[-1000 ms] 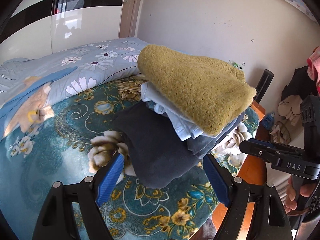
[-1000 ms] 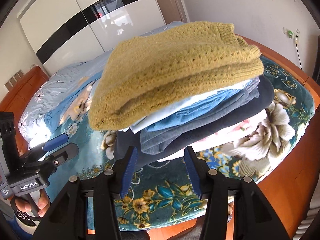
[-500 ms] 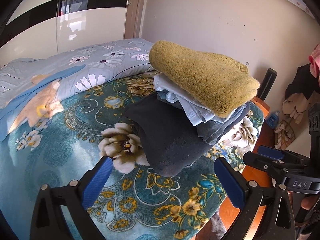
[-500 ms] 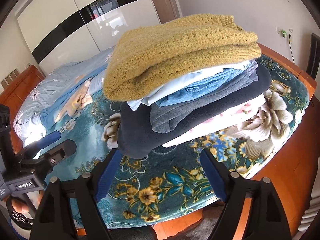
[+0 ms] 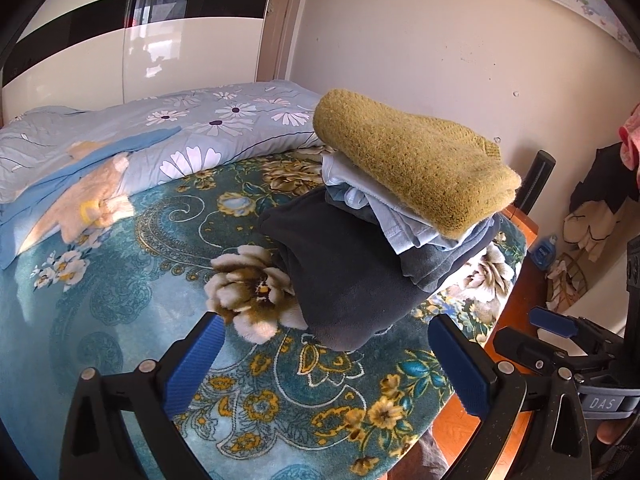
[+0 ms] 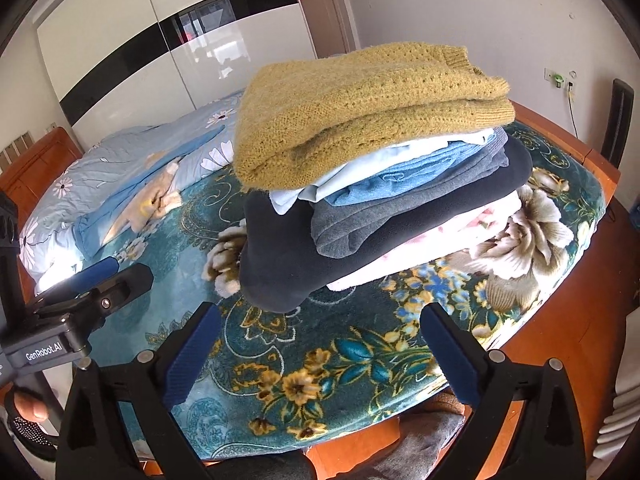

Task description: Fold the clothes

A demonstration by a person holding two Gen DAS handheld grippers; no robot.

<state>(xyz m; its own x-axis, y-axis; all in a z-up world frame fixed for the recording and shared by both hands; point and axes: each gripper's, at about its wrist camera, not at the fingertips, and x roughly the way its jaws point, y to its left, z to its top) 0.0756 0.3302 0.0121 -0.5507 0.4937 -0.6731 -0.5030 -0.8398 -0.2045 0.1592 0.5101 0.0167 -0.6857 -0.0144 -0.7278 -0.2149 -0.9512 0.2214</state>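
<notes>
A stack of folded clothes sits on the bed, topped by a mustard knit sweater [image 5: 412,168] [image 6: 360,112]. Under it lie light blue pieces [image 5: 400,220], a grey one and a dark navy garment [image 5: 344,272] [image 6: 288,256], with a pink one [image 6: 440,240] at the bottom. My left gripper [image 5: 325,322] is open just short of the navy garment's near edge, holding nothing. My right gripper [image 6: 320,309] hangs in front of the stack, its jaws opening with nothing between them. Each gripper shows in the other's view, the right one [image 5: 560,336] and the left one [image 6: 100,284].
The stack rests on a teal floral blanket [image 5: 120,280]. A light blue daisy quilt [image 5: 200,132] is bunched at the back. The orange wooden bed frame [image 6: 580,320] runs along the right edge. A black chair back [image 5: 538,184] and hanging clothes stand by the wall.
Both grippers have drawn back from the stack, which now looks smaller and farther off. Both pairs of jaws stand wider than before, the right one much wider.
</notes>
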